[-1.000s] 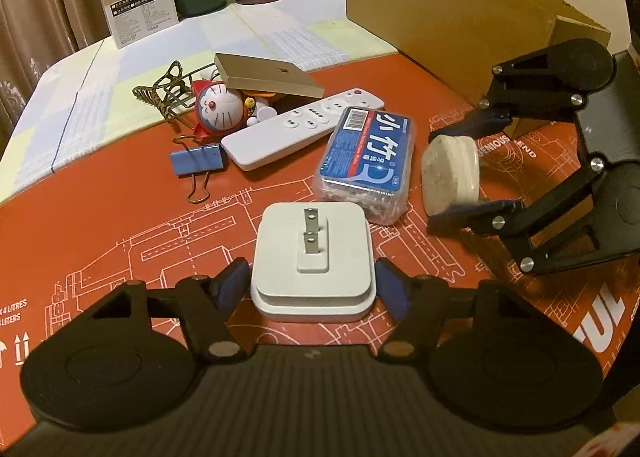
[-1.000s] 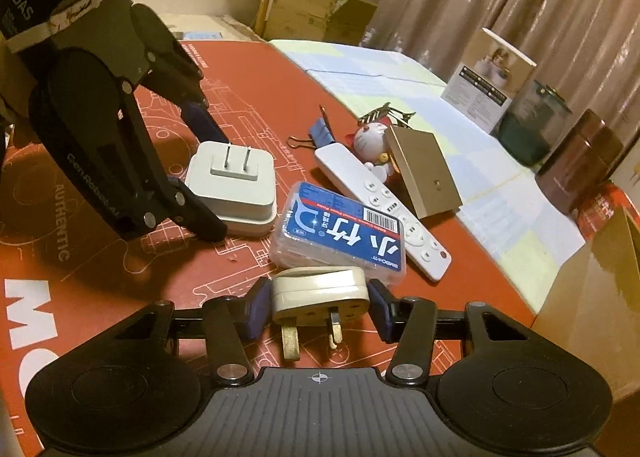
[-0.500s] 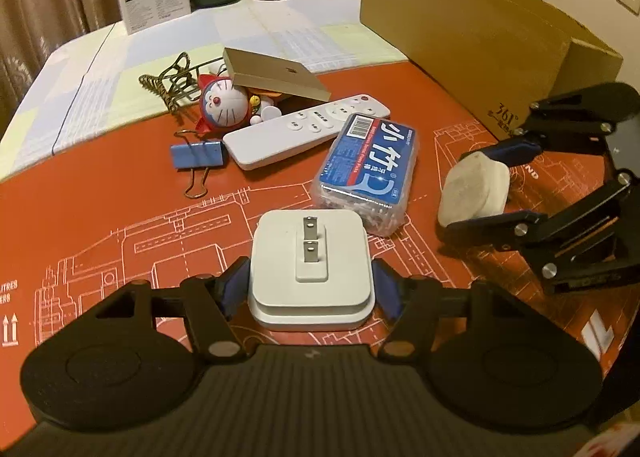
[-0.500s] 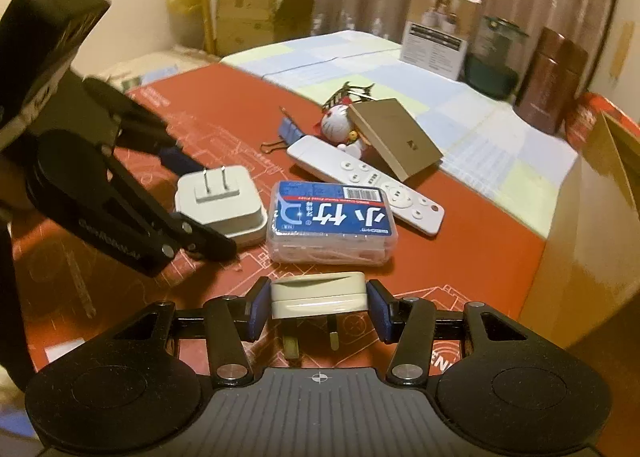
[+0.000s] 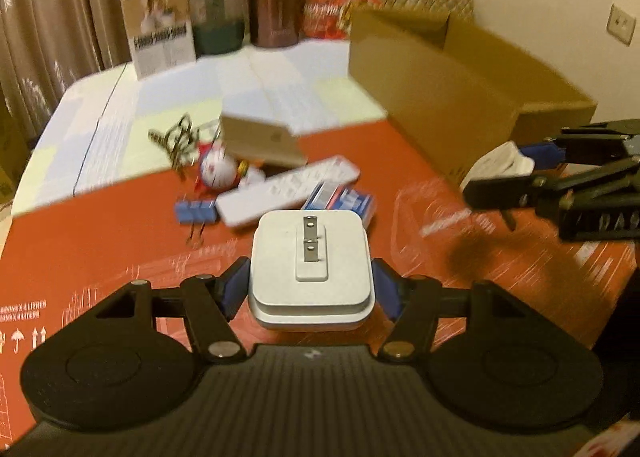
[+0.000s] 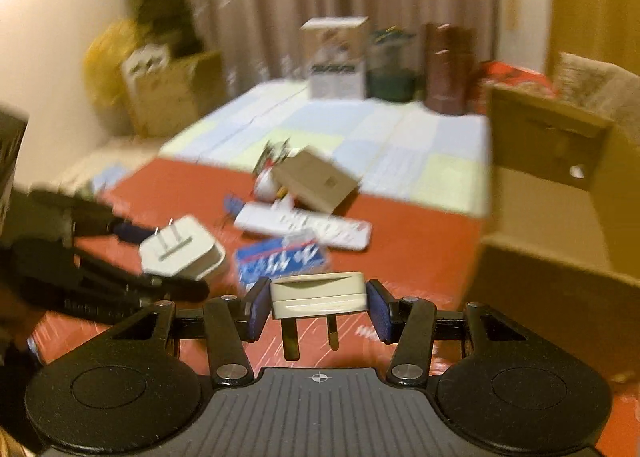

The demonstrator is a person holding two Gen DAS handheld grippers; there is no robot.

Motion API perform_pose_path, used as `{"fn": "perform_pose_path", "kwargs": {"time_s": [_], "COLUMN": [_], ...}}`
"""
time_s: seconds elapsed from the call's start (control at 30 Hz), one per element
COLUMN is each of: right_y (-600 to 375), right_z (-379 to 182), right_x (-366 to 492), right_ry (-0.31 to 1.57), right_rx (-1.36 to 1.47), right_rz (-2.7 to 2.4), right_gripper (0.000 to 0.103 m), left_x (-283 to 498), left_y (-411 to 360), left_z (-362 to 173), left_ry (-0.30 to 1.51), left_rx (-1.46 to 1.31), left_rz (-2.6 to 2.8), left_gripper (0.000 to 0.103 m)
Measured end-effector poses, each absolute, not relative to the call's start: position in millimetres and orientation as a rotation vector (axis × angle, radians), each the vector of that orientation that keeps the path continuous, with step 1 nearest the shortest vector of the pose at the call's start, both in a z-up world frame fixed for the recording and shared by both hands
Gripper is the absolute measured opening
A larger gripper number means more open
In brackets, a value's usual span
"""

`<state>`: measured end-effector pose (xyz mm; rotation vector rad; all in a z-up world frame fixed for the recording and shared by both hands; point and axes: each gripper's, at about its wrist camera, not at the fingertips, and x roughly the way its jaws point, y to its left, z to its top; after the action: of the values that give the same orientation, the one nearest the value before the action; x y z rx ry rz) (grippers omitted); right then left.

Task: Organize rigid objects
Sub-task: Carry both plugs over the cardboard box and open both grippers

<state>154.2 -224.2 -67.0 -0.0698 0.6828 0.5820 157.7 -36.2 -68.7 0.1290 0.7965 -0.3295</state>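
Observation:
My left gripper (image 5: 311, 285) is shut on a white square charger (image 5: 310, 265) whose two prongs face up, and holds it above the red mat (image 5: 100, 237). In the right wrist view the charger (image 6: 182, 253) hangs between the left gripper's (image 6: 168, 257) fingers at the left. A cream three-pin plug (image 6: 318, 293), pins down, is clamped in my right gripper (image 6: 318, 305). The left wrist view shows that plug (image 5: 494, 163) in the right gripper (image 5: 516, 169) at the right edge, near the open cardboard box (image 5: 460, 97). Both views are blurred.
On the mat lie a white remote (image 5: 288, 189), a clear box with a blue label (image 5: 344, 201), a blue binder clip (image 5: 196, 211), a round cartoon figure (image 5: 218, 171) and a tan flat box (image 5: 260, 139). Jars and a carton stand at the far edge.
The left jaws closed onto the charger and lifted it off the mat. The right gripper rose with the plug, rolled level and now faces the cardboard box more.

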Motion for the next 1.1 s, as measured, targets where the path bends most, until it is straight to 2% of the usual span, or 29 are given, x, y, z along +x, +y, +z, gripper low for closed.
{"fn": "perform_pose_path", "kwargs": {"time_s": [0.2, 0.4, 0.73, 1.1], "right_y": [-272.9, -323.5, -385.3, -406.2], "right_z": [-3.5, 30.9, 22.5, -0.5], "right_x": [152.4, 169.8, 214.1, 238.5], "right_ry": [0.604, 0.587, 0.661, 0.731], "right_rx": [-0.014, 0.001, 0.066, 0.125], "right_rz": [0.471, 0.36, 0.232, 0.204], "right_gripper": [0.048, 0.048, 0.048, 0.048], "left_x": [154.8, 169.7, 213.1, 245.4], "left_y": [-74.9, -125.2, -198.5, -243.1], "left_z": [-26.2, 5.5, 27.1, 2.1], "left_ry": [0.717, 0.664, 0.633, 0.672], "left_rx": [0.119, 0.118, 0.157, 0.18], "left_rz": [-0.383, -0.451, -0.523, -0.571], "left_gripper": [0.06, 0.06, 0.06, 0.06]}}
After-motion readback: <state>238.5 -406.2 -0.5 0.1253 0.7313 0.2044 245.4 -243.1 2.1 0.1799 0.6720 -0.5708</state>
